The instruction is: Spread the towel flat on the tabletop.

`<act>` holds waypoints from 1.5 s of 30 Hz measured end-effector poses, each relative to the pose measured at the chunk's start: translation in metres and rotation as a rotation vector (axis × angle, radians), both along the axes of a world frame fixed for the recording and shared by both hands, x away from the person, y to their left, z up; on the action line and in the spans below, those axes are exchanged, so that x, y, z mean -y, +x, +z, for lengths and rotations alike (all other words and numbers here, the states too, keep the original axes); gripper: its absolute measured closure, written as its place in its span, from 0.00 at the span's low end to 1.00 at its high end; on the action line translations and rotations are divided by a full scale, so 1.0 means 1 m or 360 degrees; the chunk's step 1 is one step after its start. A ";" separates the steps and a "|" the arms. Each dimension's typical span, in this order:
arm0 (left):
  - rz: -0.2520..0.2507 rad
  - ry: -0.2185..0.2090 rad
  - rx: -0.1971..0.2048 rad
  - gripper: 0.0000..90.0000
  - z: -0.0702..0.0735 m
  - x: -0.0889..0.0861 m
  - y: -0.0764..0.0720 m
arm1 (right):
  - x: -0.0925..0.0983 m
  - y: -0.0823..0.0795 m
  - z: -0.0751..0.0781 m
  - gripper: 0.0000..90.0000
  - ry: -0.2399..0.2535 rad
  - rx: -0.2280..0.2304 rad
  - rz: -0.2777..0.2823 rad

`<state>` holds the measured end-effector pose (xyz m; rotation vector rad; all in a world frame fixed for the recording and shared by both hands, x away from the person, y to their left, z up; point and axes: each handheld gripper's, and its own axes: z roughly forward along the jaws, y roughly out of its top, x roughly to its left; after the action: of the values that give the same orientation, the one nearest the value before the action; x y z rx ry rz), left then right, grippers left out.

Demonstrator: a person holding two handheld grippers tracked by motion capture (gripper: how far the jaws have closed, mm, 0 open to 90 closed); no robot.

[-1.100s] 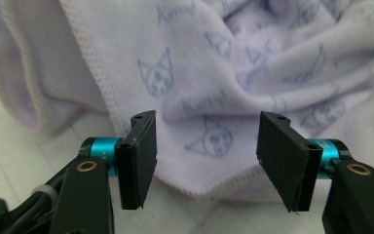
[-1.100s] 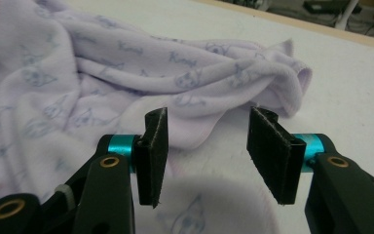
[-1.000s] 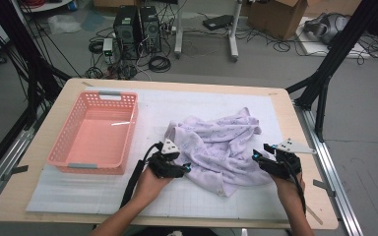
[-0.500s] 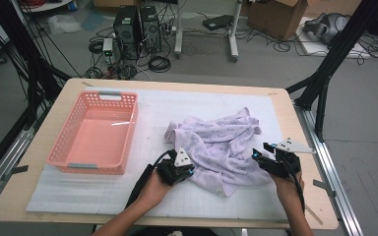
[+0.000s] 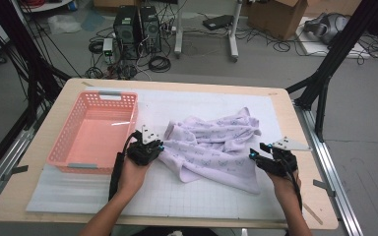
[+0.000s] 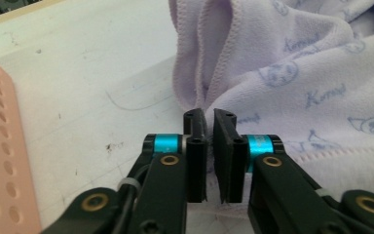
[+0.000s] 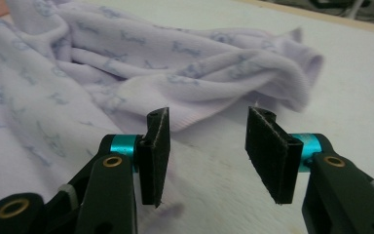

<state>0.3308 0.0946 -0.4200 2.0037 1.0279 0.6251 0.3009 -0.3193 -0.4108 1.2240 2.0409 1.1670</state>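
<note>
Left gripper (image 6: 209, 122) nearly shut, pinching towel (image 5: 216, 147) hem near basket (image 5: 69, 157) | right gripper (image 7: 207, 131) half open, empty | lift hem slowly, grip firm.

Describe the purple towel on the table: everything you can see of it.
The towel is pale lilac, soft terry-like cloth with a faint blue cartoon-and-script print and stitched hems. It lies crumpled in loose folds on the white mat, right of the pink basket and apart from it. The left hand-held gripper is nearly shut at a folded hem on its left edge. The right hand-held gripper stands open at its right edge, not touching it.
</note>
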 end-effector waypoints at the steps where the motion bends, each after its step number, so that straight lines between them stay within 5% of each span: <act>1: -0.0007 -0.0004 0.0011 0.85 0.000 -0.001 0.000 | -0.004 0.003 -0.001 0.56 0.0026 -0.0026 0.0018; 3: -0.0034 -0.0083 0.0019 0.75 0.001 -0.002 0.000 | -0.012 0.012 -0.005 0.57 0.0047 -0.0086 0.0050; 7: -0.0092 -0.0210 0.0041 0.62 0.005 -0.001 -0.003 | -0.030 0.029 -0.018 0.58 -0.0045 -0.0239 0.0114; 13: -0.0126 -0.0208 0.0018 0.55 0.003 0.004 -0.003 | -0.060 0.045 -0.031 0.58 -0.0162 -0.0328 0.0241; 17: -0.0127 -0.0211 0.0018 0.54 0.002 0.004 -0.003 | -0.076 0.050 -0.026 0.86 -0.0287 -0.0320 0.0331; 18: -0.0129 -0.0210 0.0017 0.54 0.002 0.004 -0.003 | -0.078 0.053 -0.025 0.90 -0.0361 -0.0309 0.0327; 20: -0.0138 -0.0208 0.0016 0.54 0.001 0.006 -0.004 | -0.077 0.060 -0.024 0.92 -0.0374 -0.0331 0.0326; 22: -0.0147 -0.0206 0.0009 0.54 0.000 0.007 -0.004 | -0.075 0.068 -0.022 0.93 -0.0424 -0.0285 0.0254; 25: -0.0165 -0.0197 -0.0001 0.54 -0.002 0.009 -0.004 | -0.064 0.083 -0.021 0.93 -0.0363 -0.0206 0.0108; 30: -0.0187 -0.0145 -0.0025 0.54 -0.004 0.013 -0.006 | -0.052 0.098 -0.016 0.93 -0.0463 0.0043 -0.0260; 33: -0.0215 -0.0113 -0.0046 0.54 -0.005 0.016 -0.008 | -0.041 0.101 -0.012 0.93 -0.0342 0.0049 -0.0401; 35: -0.0225 -0.0094 -0.0052 0.54 -0.006 0.016 -0.009 | -0.041 0.100 -0.011 0.89 -0.0346 0.0029 -0.0367; 37: -0.0229 -0.0071 -0.0062 0.53 -0.007 0.016 -0.011 | -0.043 0.094 -0.008 0.76 -0.0385 0.0041 -0.0301; 39: -0.0235 -0.0069 -0.0061 0.53 -0.009 0.016 -0.013 | -0.041 0.086 -0.003 0.66 -0.0308 0.0040 -0.0230; 45: -0.0252 -0.0046 -0.0110 0.53 -0.015 0.017 -0.017 | -0.026 0.046 0.004 0.59 -0.0240 0.0005 0.0005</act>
<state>0.3136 0.0777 -0.4345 2.0694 0.9026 0.4569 0.3472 -0.2935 -0.4072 1.1456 2.0876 0.9958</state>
